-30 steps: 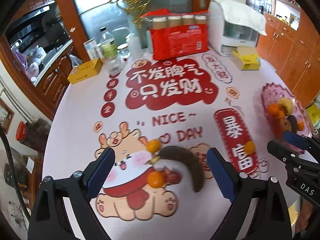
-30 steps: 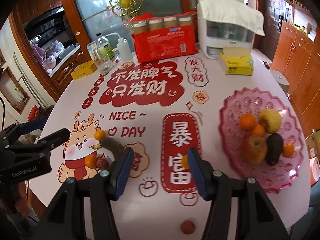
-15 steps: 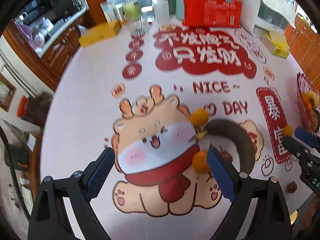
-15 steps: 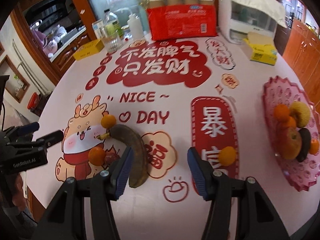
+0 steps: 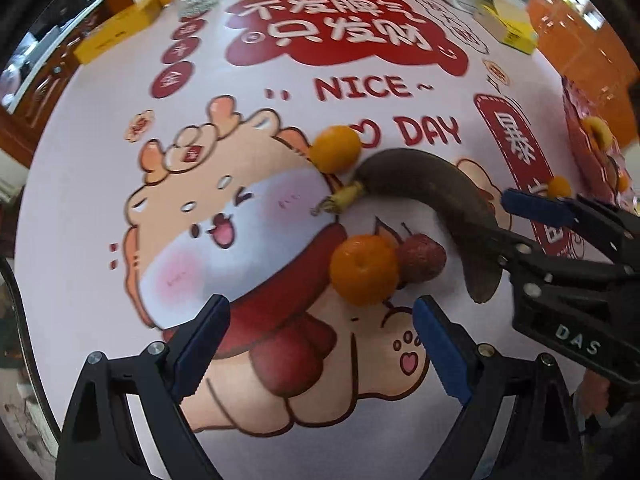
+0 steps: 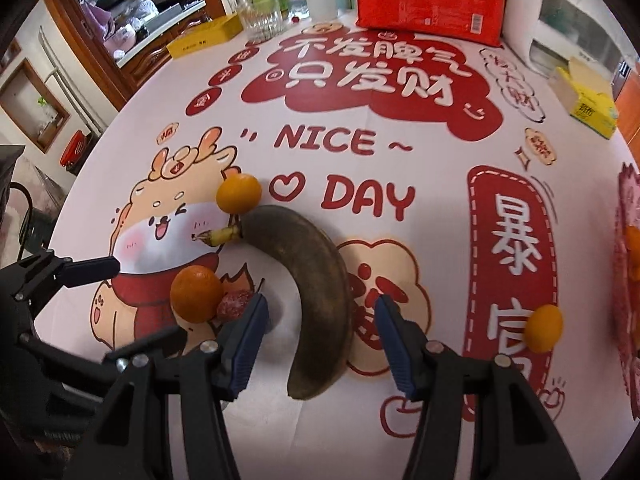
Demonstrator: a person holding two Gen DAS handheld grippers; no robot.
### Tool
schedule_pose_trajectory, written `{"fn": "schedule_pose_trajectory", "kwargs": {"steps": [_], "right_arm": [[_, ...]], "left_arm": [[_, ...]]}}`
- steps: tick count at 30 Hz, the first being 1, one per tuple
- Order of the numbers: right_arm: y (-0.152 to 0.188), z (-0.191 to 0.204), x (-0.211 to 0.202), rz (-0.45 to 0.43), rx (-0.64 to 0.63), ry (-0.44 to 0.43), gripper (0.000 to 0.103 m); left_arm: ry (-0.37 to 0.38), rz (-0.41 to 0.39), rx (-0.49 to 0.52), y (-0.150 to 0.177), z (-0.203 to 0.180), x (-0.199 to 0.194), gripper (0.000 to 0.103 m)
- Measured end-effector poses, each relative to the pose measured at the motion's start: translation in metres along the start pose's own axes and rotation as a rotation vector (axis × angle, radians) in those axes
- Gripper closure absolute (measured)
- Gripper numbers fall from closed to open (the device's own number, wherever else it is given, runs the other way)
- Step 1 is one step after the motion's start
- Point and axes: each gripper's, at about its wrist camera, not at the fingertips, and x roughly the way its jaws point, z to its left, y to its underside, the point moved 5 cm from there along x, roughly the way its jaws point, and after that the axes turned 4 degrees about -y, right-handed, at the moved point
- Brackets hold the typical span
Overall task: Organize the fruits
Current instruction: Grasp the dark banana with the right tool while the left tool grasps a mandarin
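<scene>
A blackened banana [image 6: 316, 280] lies curved on the printed tablecloth, with one orange [image 6: 239, 193] at its stem. A second orange [image 6: 196, 294] touches a small red fruit [image 6: 236, 304]. My right gripper [image 6: 320, 342] points down, open, straddling the banana's lower end [image 5: 480, 280] with gaps on both sides. The left gripper [image 5: 320, 348] hangs over the cartoon print, its jaws closing with nothing between them. The near orange [image 5: 364, 270] and red fruit [image 5: 424, 258] lie just beyond its fingertips. In the left wrist view the right gripper [image 5: 498, 218] reaches in from the right.
A small orange [image 6: 544, 328] sits alone on the red banner print. The pink fruit plate [image 6: 624, 240] is at the right edge. At the far side stand a red package [image 6: 428, 0], a glass jar [image 6: 262, 16], a yellow box [image 6: 204, 38] and a tissue box [image 6: 588, 100].
Both grippers have sunk toward the table. The right one shifted left, from near the small orange to over the banana's end. The left one has tipped down onto the orange and red fruit.
</scene>
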Motion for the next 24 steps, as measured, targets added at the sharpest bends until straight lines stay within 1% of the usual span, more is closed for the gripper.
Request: {"fn": "schedule_pose_trajectory", "kwargs": {"steps": [1, 2, 4, 6, 8, 13, 20, 24], "right_arm": [[-0.001, -0.001, 0.003, 0.006, 0.002, -0.002, 0.048], [-0.001, -0.001, 0.005, 0.010, 0.004, -0.004, 0.049], [-0.002, -0.002, 0.011, 0.025, 0.008, -0.008, 0.057], [-0.003, -0.004, 0.017, 0.038, 0.011, -0.009, 0.061], [-0.003, -0.005, 0.023, 0.050, 0.013, -0.004, 0.065], [-0.003, -0.002, 0.025, 0.029, -0.010, 0.004, 0.070], [0.005, -0.015, 0.018, 0.020, 0.040, 0.022, 0.072], [0.015, -0.024, 0.012, 0.020, 0.067, 0.033, 0.072]], "left_arm": [[0.009, 0.002, 0.011, 0.000, -0.002, 0.002, 0.020], [0.017, 0.005, 0.024, 0.000, -0.004, 0.006, 0.023], [0.021, 0.012, 0.028, 0.000, -0.005, 0.012, 0.033], [0.035, 0.016, 0.021, 0.000, -0.004, 0.016, 0.036], [0.057, 0.008, 0.010, -0.002, -0.004, 0.018, 0.037], [0.063, -0.023, 0.017, -0.006, -0.005, 0.017, 0.038], [0.080, -0.038, 0.028, -0.011, -0.010, 0.018, 0.043], [0.075, -0.044, 0.059, -0.014, -0.019, 0.025, 0.049]]}}
